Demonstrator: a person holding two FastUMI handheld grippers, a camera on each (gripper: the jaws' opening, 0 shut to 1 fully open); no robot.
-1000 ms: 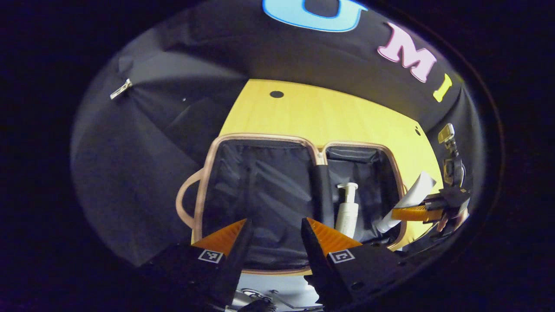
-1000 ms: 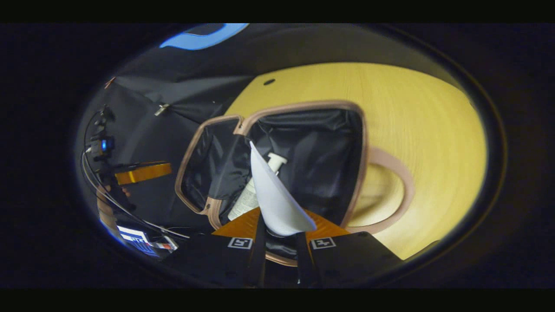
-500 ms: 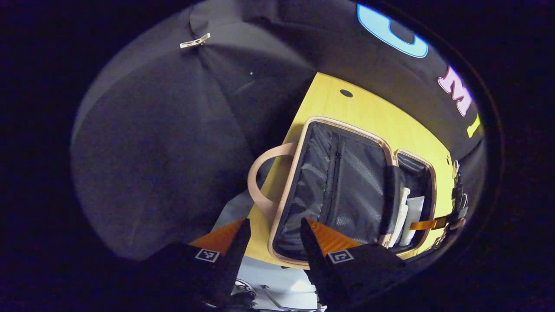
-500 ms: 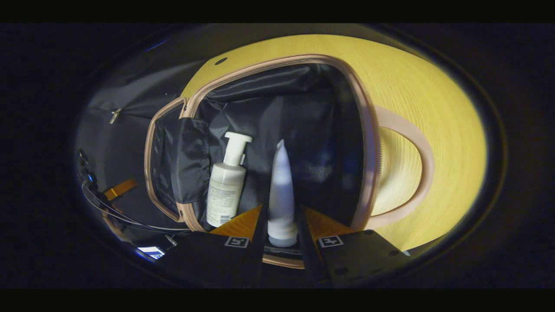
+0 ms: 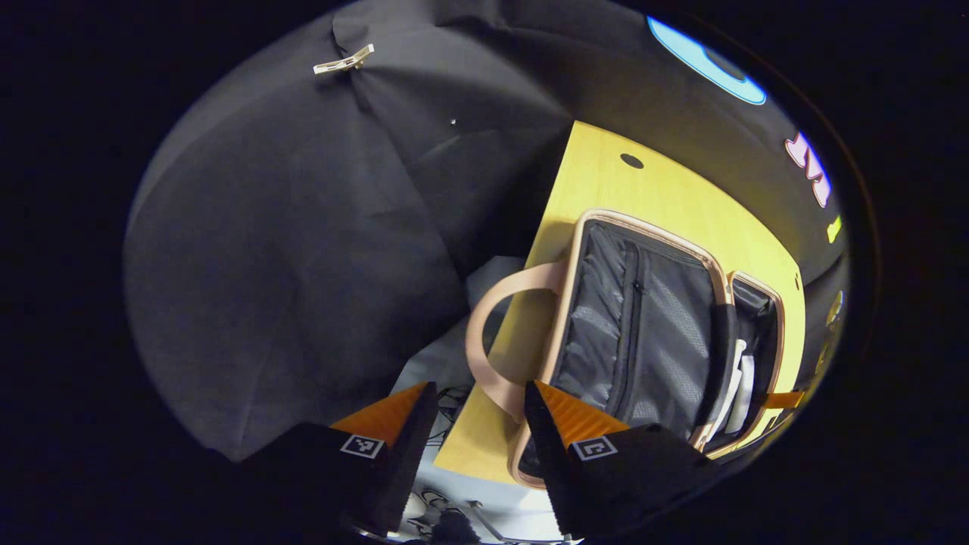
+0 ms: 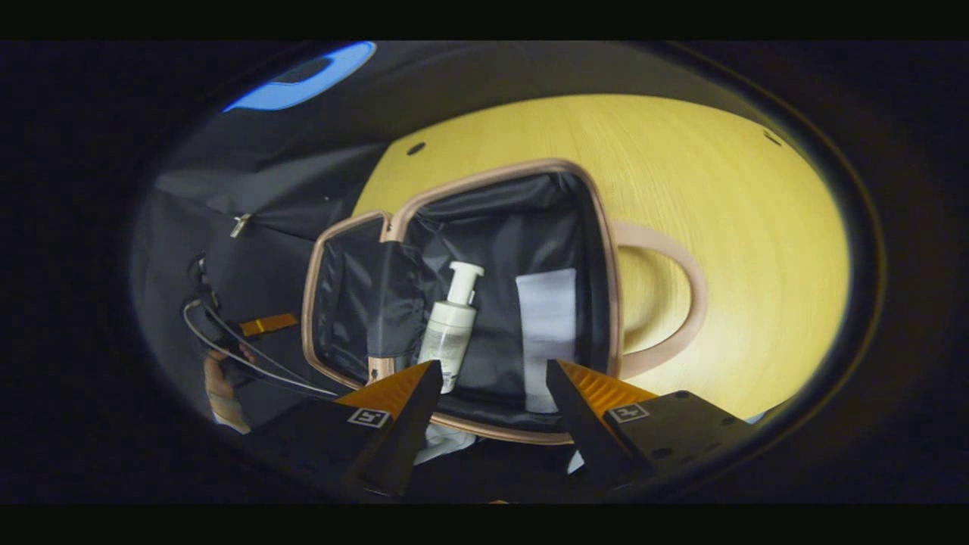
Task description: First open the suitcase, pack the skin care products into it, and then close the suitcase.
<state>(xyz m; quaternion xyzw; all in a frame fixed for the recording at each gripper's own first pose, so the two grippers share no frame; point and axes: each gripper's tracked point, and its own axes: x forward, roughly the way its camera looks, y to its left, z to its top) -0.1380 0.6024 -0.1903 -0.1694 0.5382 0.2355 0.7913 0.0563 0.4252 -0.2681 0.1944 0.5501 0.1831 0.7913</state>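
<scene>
The pink-rimmed suitcase lies open on the yellow table, its black lining showing. In its right half a white pump bottle and a white tube lie side by side. My right gripper hovers open above the near rim, nothing between its fingers. In the left gripper view the suitcase sits to the right, with the bottle and the tube in its far half. My left gripper is open near the suitcase's left handle, at the table's left edge, touching nothing.
The table has small dark holes at its back. Black cloth walls surround it. In the right gripper view a hand with cables holds the other gripper at the far left. Pale floor shows beyond the table's left edge.
My right gripper opened and let go of the white tube, which now lies in the suitcase beside the bottle, then drew back. My left gripper swung left toward the handle.
</scene>
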